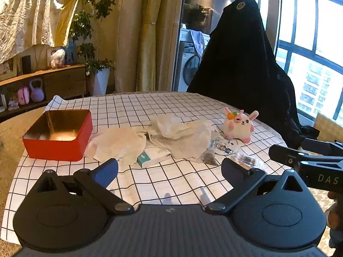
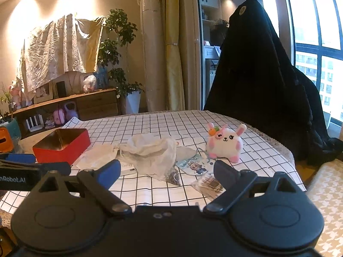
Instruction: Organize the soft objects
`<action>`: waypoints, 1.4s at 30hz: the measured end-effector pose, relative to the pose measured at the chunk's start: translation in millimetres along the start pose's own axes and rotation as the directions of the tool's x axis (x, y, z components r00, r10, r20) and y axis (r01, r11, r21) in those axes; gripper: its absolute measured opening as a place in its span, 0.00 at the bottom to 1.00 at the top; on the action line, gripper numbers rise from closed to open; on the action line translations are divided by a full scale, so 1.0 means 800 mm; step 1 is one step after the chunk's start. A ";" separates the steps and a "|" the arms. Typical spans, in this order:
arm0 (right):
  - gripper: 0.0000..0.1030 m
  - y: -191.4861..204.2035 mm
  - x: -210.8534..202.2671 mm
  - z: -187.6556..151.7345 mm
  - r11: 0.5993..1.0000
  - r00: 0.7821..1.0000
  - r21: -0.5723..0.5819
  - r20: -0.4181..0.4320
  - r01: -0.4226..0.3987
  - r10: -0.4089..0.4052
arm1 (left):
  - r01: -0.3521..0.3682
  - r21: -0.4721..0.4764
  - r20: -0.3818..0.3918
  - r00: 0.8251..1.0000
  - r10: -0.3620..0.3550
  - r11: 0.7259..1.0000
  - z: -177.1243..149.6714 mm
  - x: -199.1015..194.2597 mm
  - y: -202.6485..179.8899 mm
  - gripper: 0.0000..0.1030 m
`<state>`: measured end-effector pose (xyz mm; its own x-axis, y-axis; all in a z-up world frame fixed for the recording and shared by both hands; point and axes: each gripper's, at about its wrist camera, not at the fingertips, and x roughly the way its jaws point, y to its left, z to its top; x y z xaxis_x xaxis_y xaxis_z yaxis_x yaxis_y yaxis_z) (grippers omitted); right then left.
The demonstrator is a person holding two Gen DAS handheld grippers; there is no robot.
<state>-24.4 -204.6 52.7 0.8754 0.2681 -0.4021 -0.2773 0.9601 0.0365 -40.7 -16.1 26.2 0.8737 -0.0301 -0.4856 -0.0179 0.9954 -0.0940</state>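
Note:
A white and pink bunny plush (image 1: 239,125) (image 2: 225,142) sits upright on the checked tablecloth (image 1: 150,107) at the right. A crumpled white cloth or bag (image 1: 171,137) (image 2: 150,152) lies in the middle. An open, empty red tin box (image 1: 57,135) (image 2: 62,145) stands at the left. My left gripper (image 1: 169,171) is open and empty, near the table's front edge, short of the cloth. My right gripper (image 2: 167,174) is open and empty, in front of the cloth and plush. It also shows in the left wrist view (image 1: 304,156) at the right.
A teal and white small box (image 1: 153,156), a tea bag (image 1: 209,157) (image 2: 173,176), a printed card (image 1: 223,146) (image 2: 193,166) and a clear packet of swabs (image 1: 246,160) (image 2: 210,185) lie near the cloth. A black draped shape (image 1: 242,64) stands behind the table.

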 end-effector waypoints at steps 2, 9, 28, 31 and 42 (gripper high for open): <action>0.91 0.002 -0.001 0.001 1.000 1.000 -0.003 0.001 0.000 0.000 | -0.003 0.007 0.011 1.000 0.003 1.000 -0.001 -0.002 -0.001 1.00; 0.91 0.004 -0.002 0.002 1.000 1.000 -0.008 0.001 -0.006 0.006 | -0.005 0.017 0.018 1.000 0.004 1.000 -0.002 -0.005 -0.002 1.00; 0.91 -0.004 0.015 0.000 0.999 1.000 -0.029 -0.022 -0.017 0.016 | -0.035 0.002 0.040 0.999 0.035 0.999 0.014 0.030 0.027 1.00; 0.91 -0.015 0.031 0.001 0.999 0.998 -0.030 -0.049 -0.025 0.024 | -0.062 0.005 0.035 0.997 0.062 0.998 0.021 0.050 0.039 1.00; 0.89 -0.055 0.099 -0.004 0.998 0.989 -0.060 -0.148 0.007 -0.016 | -0.146 0.040 -0.009 0.989 0.146 0.989 0.037 0.140 0.069 1.00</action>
<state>56.2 -225.4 16.4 0.8115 0.2382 -0.5337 -0.2946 0.9554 -0.0215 70.4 38.4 -7.1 0.8574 0.1148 -0.5017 -0.1255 0.9920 0.0126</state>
